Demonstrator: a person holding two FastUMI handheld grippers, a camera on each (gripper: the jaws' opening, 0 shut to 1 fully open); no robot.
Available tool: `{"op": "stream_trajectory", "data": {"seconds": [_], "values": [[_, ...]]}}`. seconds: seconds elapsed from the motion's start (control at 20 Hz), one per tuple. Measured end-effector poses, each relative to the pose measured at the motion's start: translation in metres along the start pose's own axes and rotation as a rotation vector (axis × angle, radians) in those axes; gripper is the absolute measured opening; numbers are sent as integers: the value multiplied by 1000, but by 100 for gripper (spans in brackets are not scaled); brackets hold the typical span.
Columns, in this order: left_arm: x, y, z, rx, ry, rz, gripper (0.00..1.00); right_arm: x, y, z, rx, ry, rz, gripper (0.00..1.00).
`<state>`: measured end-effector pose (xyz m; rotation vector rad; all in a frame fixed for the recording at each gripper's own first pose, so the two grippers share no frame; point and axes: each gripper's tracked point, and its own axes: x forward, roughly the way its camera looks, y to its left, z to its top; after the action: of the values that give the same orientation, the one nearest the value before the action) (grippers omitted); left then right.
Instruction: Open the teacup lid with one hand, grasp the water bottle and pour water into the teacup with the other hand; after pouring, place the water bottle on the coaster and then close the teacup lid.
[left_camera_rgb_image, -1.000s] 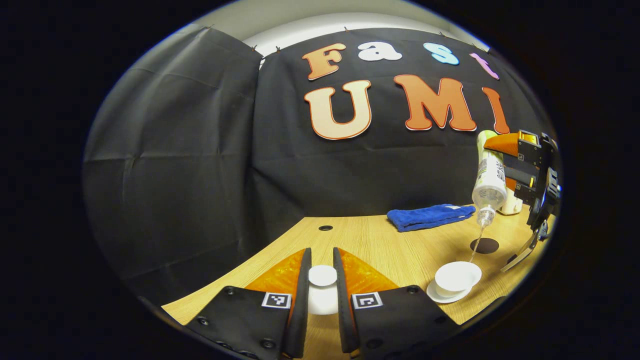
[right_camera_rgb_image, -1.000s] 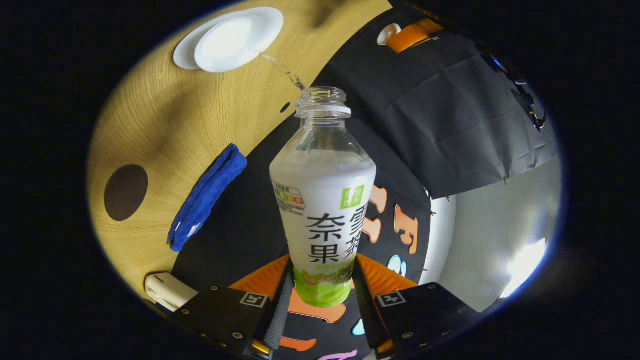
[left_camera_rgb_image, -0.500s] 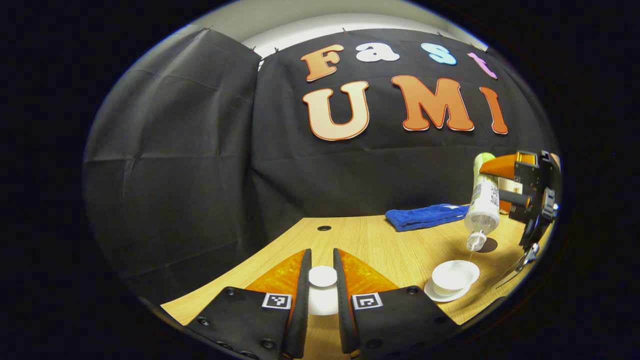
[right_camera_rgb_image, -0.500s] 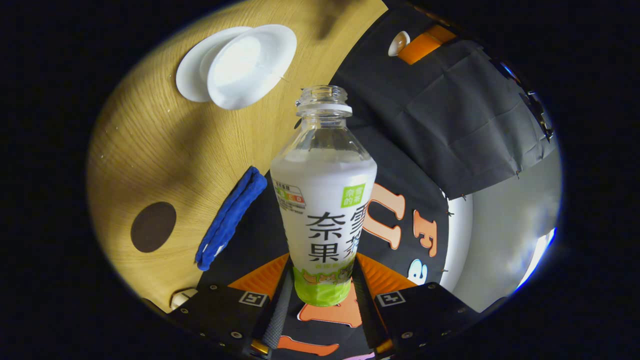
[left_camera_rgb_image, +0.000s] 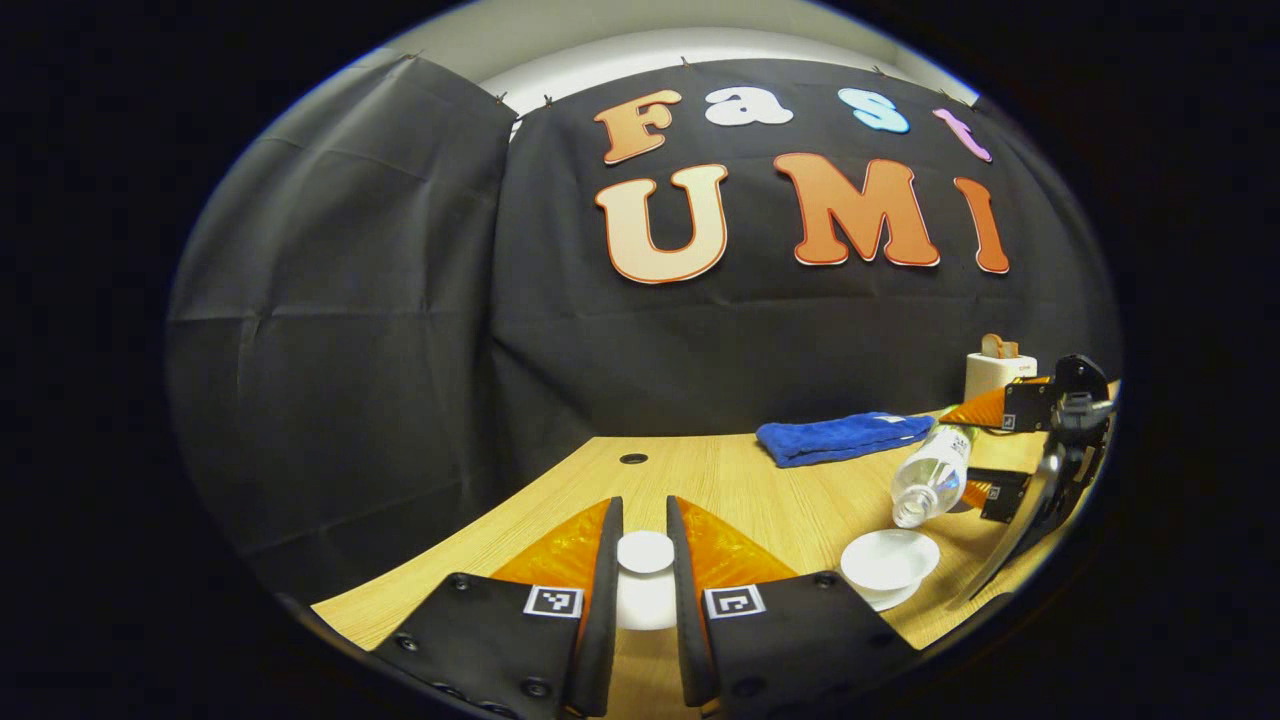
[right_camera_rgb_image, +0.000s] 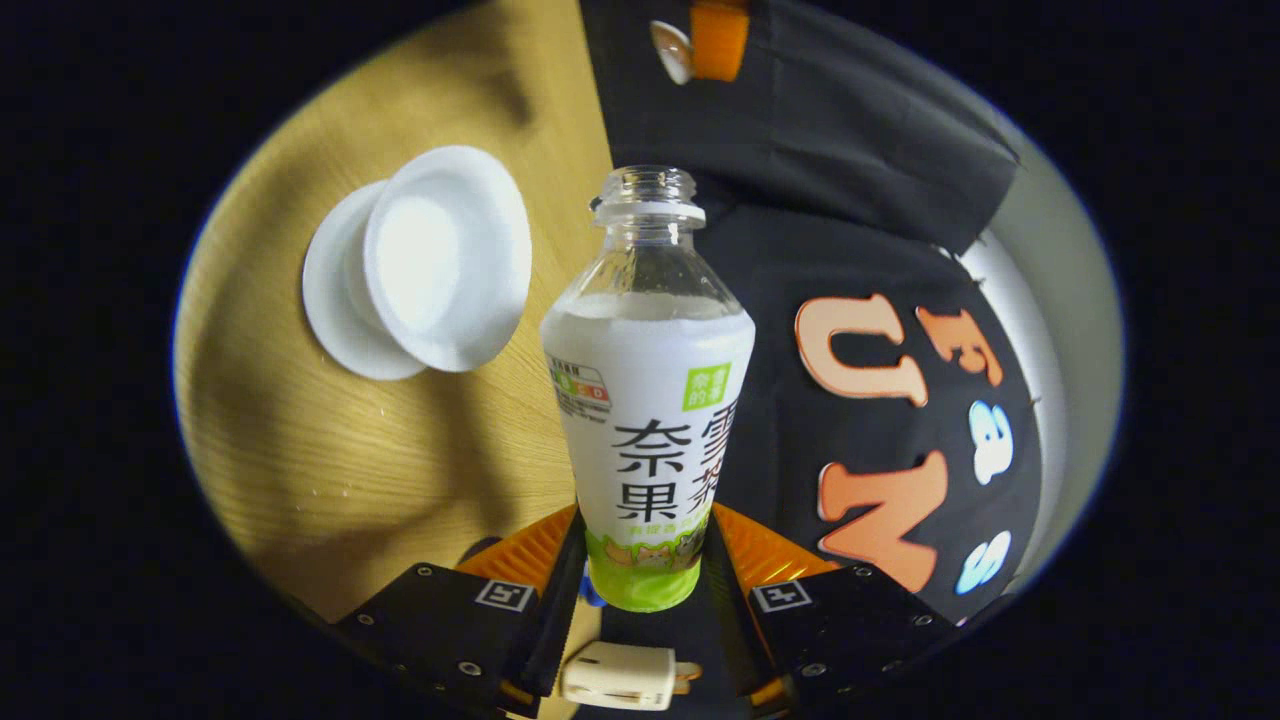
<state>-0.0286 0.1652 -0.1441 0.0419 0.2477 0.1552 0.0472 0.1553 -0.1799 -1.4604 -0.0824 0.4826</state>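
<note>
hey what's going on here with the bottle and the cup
A person is working two handheld grippers at a wooden table. The left gripper is shut on the white teacup lid, held clear of the cup. The right gripper is shut on an uncapped water bottle, tilted with its mouth near the open white teacup on its saucer. No water stream is visible. A blue towel lies behind.

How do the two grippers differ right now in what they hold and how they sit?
The left gripper is shut on the small white lid; the right gripper is shut on the tall bottle, uncapped. The left gripper sits low and level over the table; the right gripper holds the bottle tilted, mouth just above the teacup. Both clamp their load between both fingers.
</note>
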Motion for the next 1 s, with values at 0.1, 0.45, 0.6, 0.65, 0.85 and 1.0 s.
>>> {"op": "stream_trajectory", "data": {"seconds": [0.1,0.45,0.6,0.65,0.85,1.0], "values": [[0,-7,0,3,0,-13,30,2,2,-2,120,12,1,65],[2,-32,3,18,1,-54,30,5,16,-6,411,60,24,65],[2,-45,9,26,-6,-70,30,8,20,-7,527,91,-6,65],[1,-48,9,28,-8,-73,30,9,22,-8,583,98,-11,65],[2,-58,12,23,-12,-89,30,5,31,-7,754,144,-47,65],[-2,-62,19,23,-30,-93,28,5,40,2,896,149,-45,65]]}}
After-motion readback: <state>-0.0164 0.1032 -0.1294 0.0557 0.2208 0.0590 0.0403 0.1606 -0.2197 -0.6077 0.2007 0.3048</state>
